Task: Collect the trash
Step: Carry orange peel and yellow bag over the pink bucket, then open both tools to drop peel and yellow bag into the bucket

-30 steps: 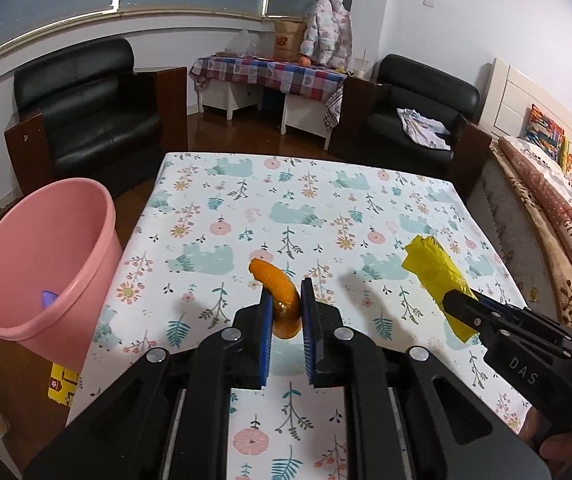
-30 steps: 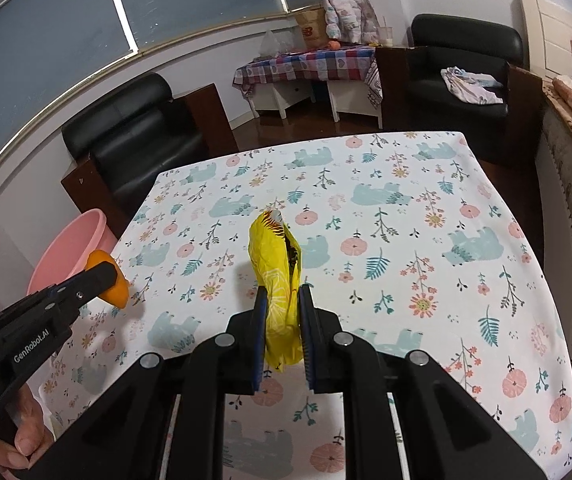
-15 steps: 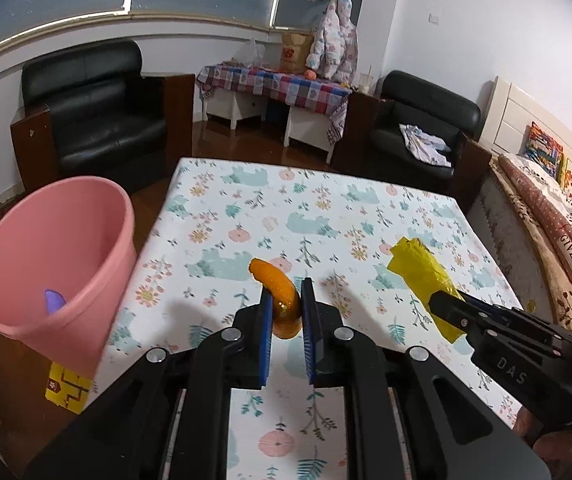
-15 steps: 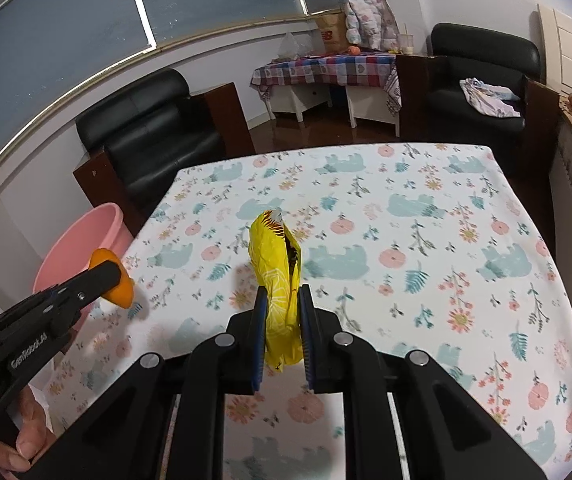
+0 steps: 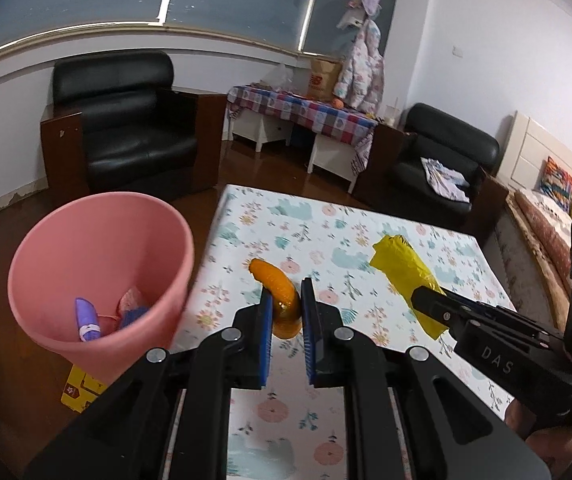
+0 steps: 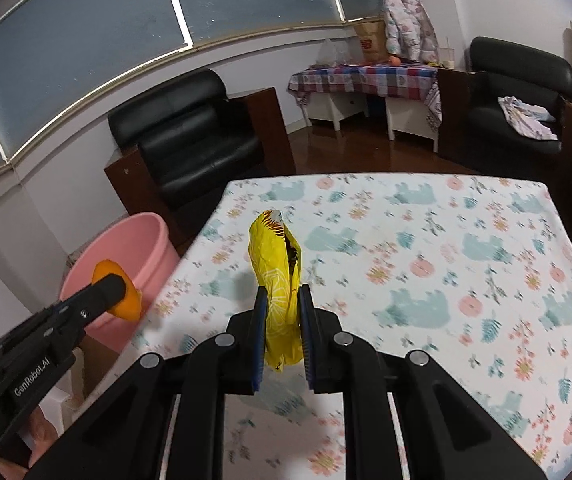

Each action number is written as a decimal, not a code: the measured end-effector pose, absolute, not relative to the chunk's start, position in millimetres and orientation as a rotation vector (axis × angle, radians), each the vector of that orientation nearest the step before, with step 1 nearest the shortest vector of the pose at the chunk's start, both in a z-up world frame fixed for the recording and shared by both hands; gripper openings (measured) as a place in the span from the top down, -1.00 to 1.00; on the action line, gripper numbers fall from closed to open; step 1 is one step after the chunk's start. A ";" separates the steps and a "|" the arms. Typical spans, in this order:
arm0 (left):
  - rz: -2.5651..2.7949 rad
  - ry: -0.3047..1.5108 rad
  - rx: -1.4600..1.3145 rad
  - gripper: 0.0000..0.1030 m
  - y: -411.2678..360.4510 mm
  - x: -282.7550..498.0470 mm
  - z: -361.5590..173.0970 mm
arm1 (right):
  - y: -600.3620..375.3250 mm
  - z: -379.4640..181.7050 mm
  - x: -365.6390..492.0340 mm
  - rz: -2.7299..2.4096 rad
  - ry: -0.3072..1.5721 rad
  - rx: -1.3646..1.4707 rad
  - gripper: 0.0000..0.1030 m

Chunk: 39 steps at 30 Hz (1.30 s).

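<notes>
Left wrist view: orange peel (image 5: 282, 300) clamped between the blue pads of the left gripper (image 5: 286, 312), held above the floral tabletop (image 5: 326, 240). Pink bin (image 5: 98, 280) sits to that gripper's left, below tabletop level, with purple and pink scraps inside. Right wrist view: right gripper (image 6: 282, 320) pinches a crumpled yellow wrapper (image 6: 278, 276), lifted off the tabletop. Black armchair (image 6: 194, 140) stands beyond.
</notes>
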<state>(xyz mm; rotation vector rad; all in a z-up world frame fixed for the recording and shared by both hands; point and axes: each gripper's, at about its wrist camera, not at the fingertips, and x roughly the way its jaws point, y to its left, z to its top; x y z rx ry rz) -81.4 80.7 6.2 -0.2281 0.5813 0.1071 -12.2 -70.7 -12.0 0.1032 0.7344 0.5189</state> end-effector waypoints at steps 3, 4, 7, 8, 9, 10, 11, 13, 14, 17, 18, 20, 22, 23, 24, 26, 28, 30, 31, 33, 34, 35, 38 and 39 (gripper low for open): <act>0.131 0.564 -0.245 0.75 93.3 -82.8 10.0 | -59.0 -5.6 -8.5 0.546 0.724 0.102 0.72; 0.143 0.558 -0.250 0.75 98.4 -83.3 11.5 | -53.8 -3.2 -7.5 0.557 0.719 0.098 0.72; 0.188 0.538 -0.271 0.75 116.1 -85.7 16.6 | -38.7 3.1 -4.8 0.593 0.711 0.088 0.72; 0.206 0.530 -0.278 0.75 122.9 -86.8 18.4 | -31.3 5.3 -3.4 0.610 0.709 0.084 0.72; 0.220 0.524 -0.282 0.75 128.2 -88.9 20.0 | -26.9 6.7 -2.7 0.621 0.708 0.082 0.72; 0.236 0.518 -0.286 0.75 134.1 -90.6 21.5 | -20.3 8.4 -1.6 0.635 0.708 0.080 0.72; 0.252 0.513 -0.290 0.75 139.4 -91.5 22.5 | -14.3 9.5 -0.7 0.649 0.709 0.078 0.72; 0.288 0.501 -0.299 0.75 153.5 -96.0 25.3 | 0.6 11.8 1.0 0.681 0.708 0.072 0.72; 0.302 0.496 -0.301 0.75 158.2 -97.9 26.7 | 6.1 12.5 1.7 0.690 0.707 0.069 0.72; 0.346 0.492 -0.309 0.75 175.0 -103.1 28.8 | 26.5 13.9 4.1 0.730 0.709 0.058 0.72; 0.358 0.491 -0.314 0.75 180.4 -105.0 29.2 | 34.4 13.9 4.7 0.745 0.711 0.052 0.72; 0.373 0.491 -0.320 0.75 188.9 -108.2 29.8 | 51.2 13.0 5.8 0.777 0.722 0.040 0.72; 0.381 0.493 -0.325 0.75 194.7 -109.4 29.5 | 64.7 11.5 6.2 0.803 0.731 0.030 0.72; 0.381 0.494 -0.328 0.75 196.7 -110.5 29.3 | 70.2 10.9 6.5 0.813 0.735 0.026 0.72; 0.381 0.495 -0.332 0.75 199.3 -111.7 28.9 | 79.1 9.2 6.7 0.830 0.743 0.018 0.72; 0.388 0.498 -0.331 0.75 202.7 -113.3 28.1 | 91.4 5.5 6.8 0.847 0.755 0.008 0.72; 0.395 0.502 -0.327 0.75 205.5 -114.8 26.7 | 104.4 0.9 7.9 0.863 0.770 -0.005 0.72; 0.397 0.508 -0.331 0.75 209.3 -115.9 24.8 | 111.9 -3.4 10.2 0.875 0.786 -0.008 0.72; 0.399 0.511 -0.332 0.75 210.1 -115.1 24.2 | 114.4 -5.2 11.1 0.878 0.793 -0.008 0.72; 0.400 0.516 -0.339 0.75 212.9 -115.5 22.7 | 120.9 -9.8 13.4 0.884 0.814 -0.006 0.72; 0.398 0.518 -0.340 0.75 213.9 -115.5 22.2 | 123.2 -12.4 15.1 0.885 0.825 -0.003 0.72; 0.399 0.520 -0.340 0.75 214.4 -115.2 21.3 | 124.5 -14.5 17.2 0.886 0.832 -0.002 0.72; 0.400 0.527 -0.336 0.75 215.6 -112.8 18.4 | 129.5 -19.4 20.8 0.884 0.840 -0.007 0.72; 0.400 0.532 -0.336 0.75 216.2 -112.0 17.2 | 132.9 -21.1 22.6 0.884 0.841 -0.009 0.72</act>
